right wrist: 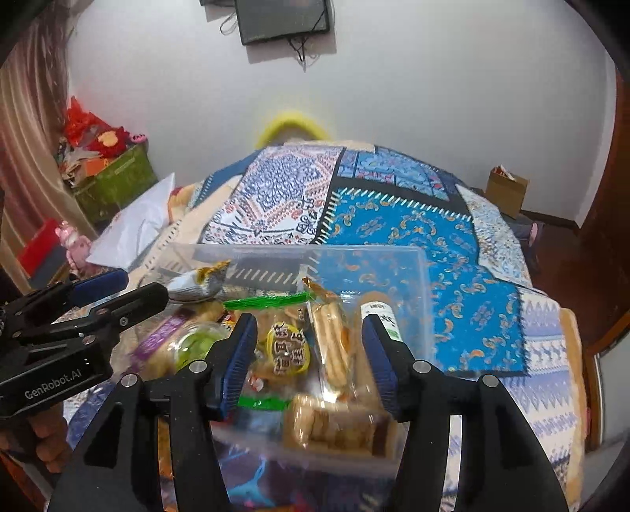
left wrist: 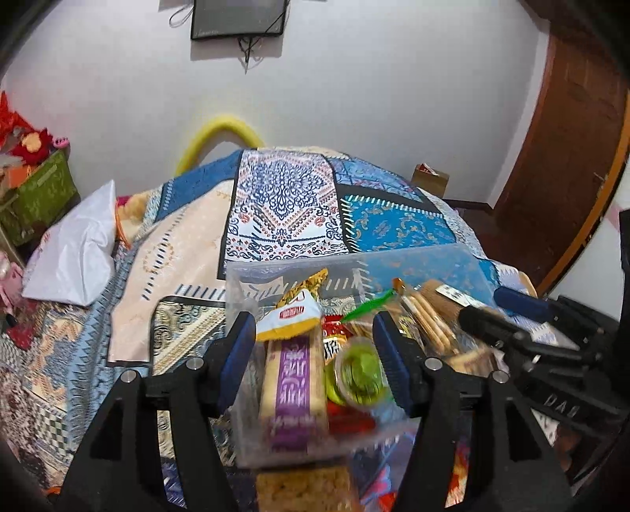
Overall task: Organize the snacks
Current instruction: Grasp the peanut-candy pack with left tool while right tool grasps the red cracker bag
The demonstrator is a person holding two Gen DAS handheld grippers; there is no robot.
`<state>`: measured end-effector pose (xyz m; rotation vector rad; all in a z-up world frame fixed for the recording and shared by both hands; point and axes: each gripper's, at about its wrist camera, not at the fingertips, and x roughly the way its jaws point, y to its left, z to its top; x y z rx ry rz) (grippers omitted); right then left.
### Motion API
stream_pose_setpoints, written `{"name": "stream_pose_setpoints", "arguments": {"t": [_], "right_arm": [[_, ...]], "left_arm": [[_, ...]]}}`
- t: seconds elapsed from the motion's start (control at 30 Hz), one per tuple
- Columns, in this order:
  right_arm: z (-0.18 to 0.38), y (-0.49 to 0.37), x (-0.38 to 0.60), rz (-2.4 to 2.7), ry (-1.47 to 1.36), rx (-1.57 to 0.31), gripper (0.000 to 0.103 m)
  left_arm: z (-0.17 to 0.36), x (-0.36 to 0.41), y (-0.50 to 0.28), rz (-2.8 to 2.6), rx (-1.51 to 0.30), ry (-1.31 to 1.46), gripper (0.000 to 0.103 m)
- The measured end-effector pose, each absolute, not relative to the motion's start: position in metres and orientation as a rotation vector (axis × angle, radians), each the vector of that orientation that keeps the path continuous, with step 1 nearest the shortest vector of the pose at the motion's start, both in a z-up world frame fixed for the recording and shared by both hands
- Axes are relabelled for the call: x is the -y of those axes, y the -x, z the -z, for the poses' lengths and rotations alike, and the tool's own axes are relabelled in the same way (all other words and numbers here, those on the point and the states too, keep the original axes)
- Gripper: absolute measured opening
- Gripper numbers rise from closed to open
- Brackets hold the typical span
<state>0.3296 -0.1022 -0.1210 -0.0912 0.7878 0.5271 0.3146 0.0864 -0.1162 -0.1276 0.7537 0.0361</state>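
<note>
One clear plastic bin (left wrist: 413, 262) sits on a bed w/ a patchwork quilt (left wrist: 283, 208), near the close edge, and it's packed w/ snacks. Inside, left wrist view: a long bar in a purple-and-cream wrapper (left wrist: 293, 394) lying lengthwise, a white/yellow packet (left wrist: 289, 317) on top of its far end, a green-lidded cup (left wrist: 360, 374) just beside the bar, red wrappers under that, a clear sleeve of round biscuits (left wrist: 427, 323) toward the right side. Right wrist view adds a round yellow-label snack (right wrist: 285, 348), a sleeve of biscuits (right wrist: 332, 342) standing tilted, a tan roll w/ white label (right wrist: 380, 315) at the right wall, a pack of biscuits (right wrist: 338, 425) at the near wall (blurry).

Left tongs (left wrist: 315, 362) are spread wide, hovering over the bin's left half, blue pads either side of the purple bar and cup, gripping nothing. Right tongs (right wrist: 309, 360) also spread wide, over the right half, nothing between the pads but the snacks below. Each pair shows in the other's view at the edge.

Further out: white plastic bag (left wrist: 75, 248) on the bed's left, green crate (left wrist: 37, 195) w/ red stuff on top, yellow curved bar (left wrist: 218, 134) behind the bed, cardboard box (left wrist: 431, 177) on the floor right, dark screen (left wrist: 238, 17) on the white wall, brown door (left wrist: 563, 157).
</note>
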Motion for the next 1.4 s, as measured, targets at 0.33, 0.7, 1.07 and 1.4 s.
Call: {"name": "stream_pose_setpoints", "arguments": {"t": [0.33,0.7,1.07,1.4], "right_arm": [[0.097,-0.274,0.133,-0.540,0.097,-0.716,0.061],[0.127,-0.231,0.135,-0.555,0.085,-0.771,0.070],[0.186,-0.224,0.097,-0.583,0.175,-0.902,0.070],[0.206,-0.230,0.103,-0.617,0.119,-0.974,0.076]], "left_arm": [[0.106,-0.083,-0.249,-0.018,-0.765,0.103,0.068],[0.144,-0.083,-0.198,-0.010,-0.860,0.106,0.068],[0.184,-0.089,-0.185,0.004,-0.944,0.140,0.068],[0.201,-0.081,-0.208,0.028,-0.963,0.159,0.068]]}}
